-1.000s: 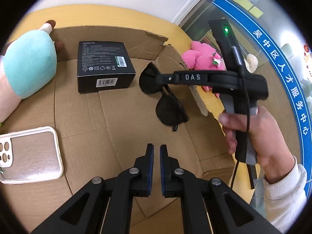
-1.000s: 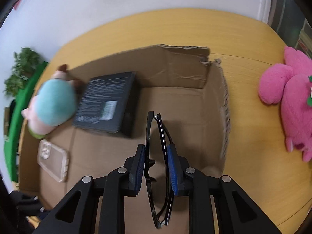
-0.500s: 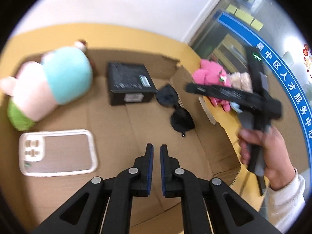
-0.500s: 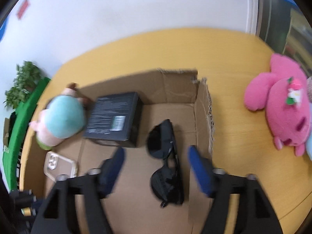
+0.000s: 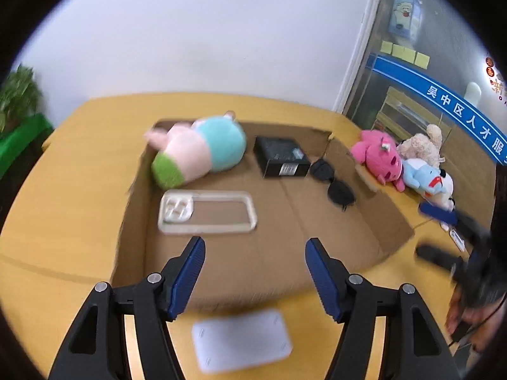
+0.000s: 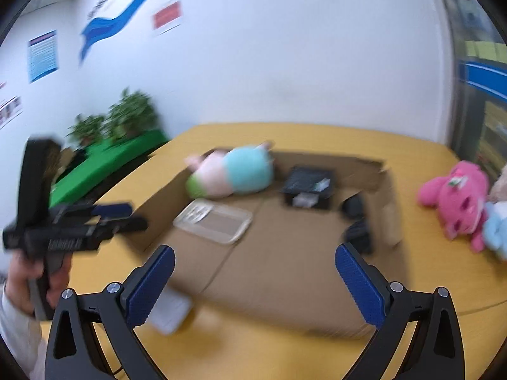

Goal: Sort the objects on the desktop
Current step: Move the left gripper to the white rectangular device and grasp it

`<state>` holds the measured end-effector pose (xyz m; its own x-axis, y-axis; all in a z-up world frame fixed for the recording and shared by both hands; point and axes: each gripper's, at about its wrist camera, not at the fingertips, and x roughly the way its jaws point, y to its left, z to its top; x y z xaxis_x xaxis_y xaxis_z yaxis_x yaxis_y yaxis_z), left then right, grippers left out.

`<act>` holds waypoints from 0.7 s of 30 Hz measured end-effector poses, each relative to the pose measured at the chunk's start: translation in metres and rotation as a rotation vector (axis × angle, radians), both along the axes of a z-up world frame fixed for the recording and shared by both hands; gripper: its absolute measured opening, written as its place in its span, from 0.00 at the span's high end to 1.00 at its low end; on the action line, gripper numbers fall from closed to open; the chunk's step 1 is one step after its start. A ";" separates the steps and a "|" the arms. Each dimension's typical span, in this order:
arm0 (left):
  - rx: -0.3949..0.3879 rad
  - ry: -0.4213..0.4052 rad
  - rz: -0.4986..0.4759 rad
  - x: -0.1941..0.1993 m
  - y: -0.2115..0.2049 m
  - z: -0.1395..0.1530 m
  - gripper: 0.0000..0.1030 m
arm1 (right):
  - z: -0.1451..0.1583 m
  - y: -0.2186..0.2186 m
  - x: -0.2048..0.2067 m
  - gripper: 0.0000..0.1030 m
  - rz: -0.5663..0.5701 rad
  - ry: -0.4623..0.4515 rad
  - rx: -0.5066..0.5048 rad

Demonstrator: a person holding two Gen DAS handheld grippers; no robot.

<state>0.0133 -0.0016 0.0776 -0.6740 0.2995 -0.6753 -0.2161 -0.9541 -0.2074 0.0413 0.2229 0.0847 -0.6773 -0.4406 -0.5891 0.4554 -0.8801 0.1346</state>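
Both the left gripper (image 5: 255, 250) and right gripper (image 6: 255, 264) are wide open and empty. A white card (image 5: 241, 343) lies flat on the table, near the cardboard box (image 5: 393, 218). Judged light, thin, slippery; pinch one edge.

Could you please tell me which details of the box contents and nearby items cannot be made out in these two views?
- Print on the black box: too small in the left wrist view, motion-blurred in the right.
- Sunglasses: blurred dark shapes in the right wrist view, close against the cardboard box wall.
- White flat item on the table: blurred in the left view; partly behind a finger in the right.
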 end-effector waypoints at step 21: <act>0.138 -0.256 -0.024 0.016 -0.049 -0.118 0.45 | -0.131 -0.118 0.018 0.00 0.197 -0.246 0.173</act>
<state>0.0295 -0.0504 -0.0403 -0.4781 0.4141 -0.7746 -0.1621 -0.9083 -0.3855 0.0592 0.1051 -0.0459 -0.4179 -0.4282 -0.8013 0.5910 -0.7980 0.1182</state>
